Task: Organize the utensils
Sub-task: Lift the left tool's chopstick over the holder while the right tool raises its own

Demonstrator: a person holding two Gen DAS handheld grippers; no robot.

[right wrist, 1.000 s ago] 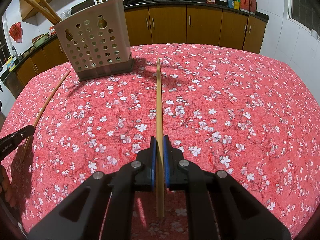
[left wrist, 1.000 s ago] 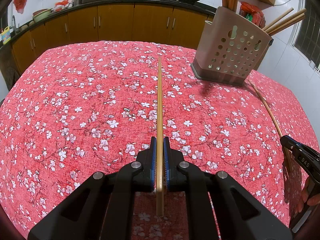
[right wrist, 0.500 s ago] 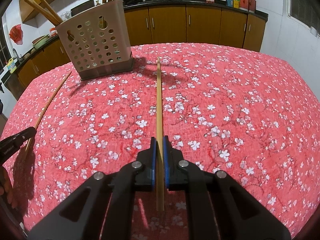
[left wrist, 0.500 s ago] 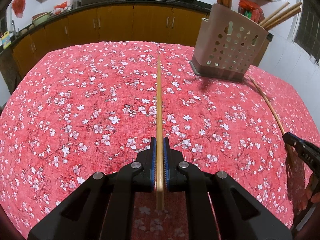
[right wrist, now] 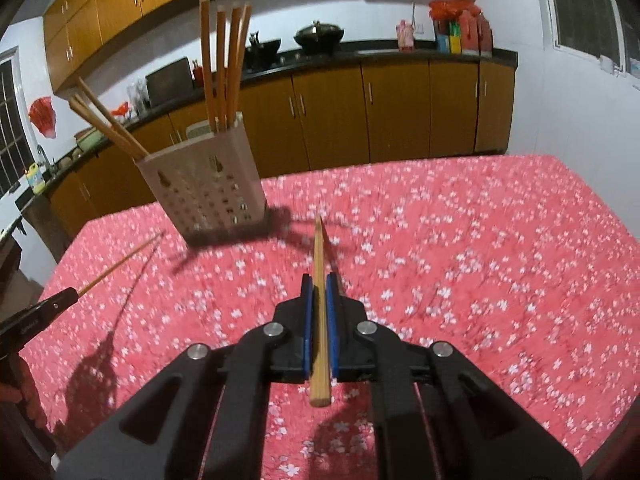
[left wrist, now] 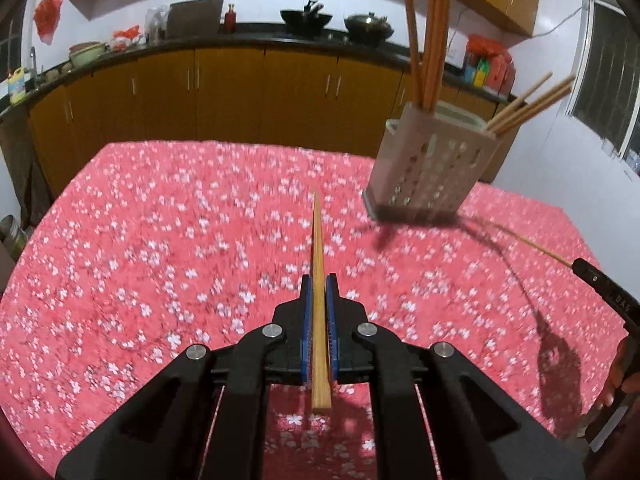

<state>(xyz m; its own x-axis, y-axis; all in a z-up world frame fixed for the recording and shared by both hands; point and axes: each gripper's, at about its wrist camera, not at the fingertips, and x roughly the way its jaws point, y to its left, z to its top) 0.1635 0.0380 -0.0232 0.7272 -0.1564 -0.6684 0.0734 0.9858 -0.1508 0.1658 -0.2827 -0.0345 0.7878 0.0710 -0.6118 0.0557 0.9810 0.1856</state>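
A kitchen with orange-brown cabinets (left wrist: 224,92) and a dark counter lies behind the surface (left wrist: 140,240), which is covered by a red cloth printed with white blossoms. Left claw (left wrist: 319,280): closed on a wooden chopstick (left wrist: 319,264) that runs forward between its blue pads, tip in the air. Right claw (right wrist: 319,280): likewise clamped on its own chopstick (right wrist: 319,268). Against the frames of a second earlier, both views have tilted up: the cabinets and wall now fill the upper half, the cloth is motion-blurred, and each chopstick casts a shadow detached from it, so both appear lifted clear of the surface. The perforated utensil holder (left wrist: 432,168), already carrying upright and leaning chopsticks, stands ahead and to the right of the left claw and ahead-left of the right claw (right wrist: 204,184). Judgement: pick-up is finished and transport to the holder has begun; insertion is not yet done.
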